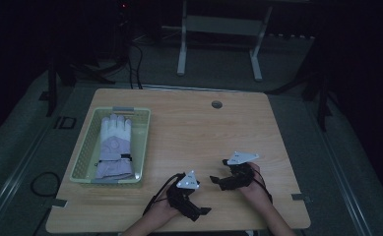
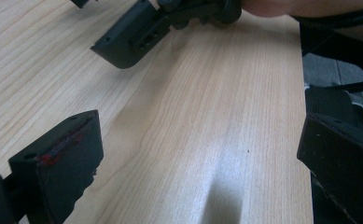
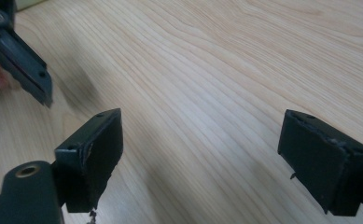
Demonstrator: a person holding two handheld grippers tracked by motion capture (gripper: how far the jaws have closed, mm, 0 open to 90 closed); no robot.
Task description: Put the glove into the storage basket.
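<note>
Glove [image 1: 114, 146] lies flat in the green basket [image 1: 82, 160] (looks like the placing is done). Left gripper [image 1: 199, 212] and right gripper [image 1: 217, 170] released, empty, well right of the basket over bare table [image 1: 204, 128].

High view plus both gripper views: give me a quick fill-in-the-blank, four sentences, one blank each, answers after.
1. The white glove lies inside the green ____.
2. That basket sits on the ____ side of the wooden table in the high view.
3. The jaws of the left gripper and of the right gripper stand ____, with bare wood between them.
4. Both grippers are held over the table's ____ edge, closest to the person.

Missing words: basket; left; open; near
</note>
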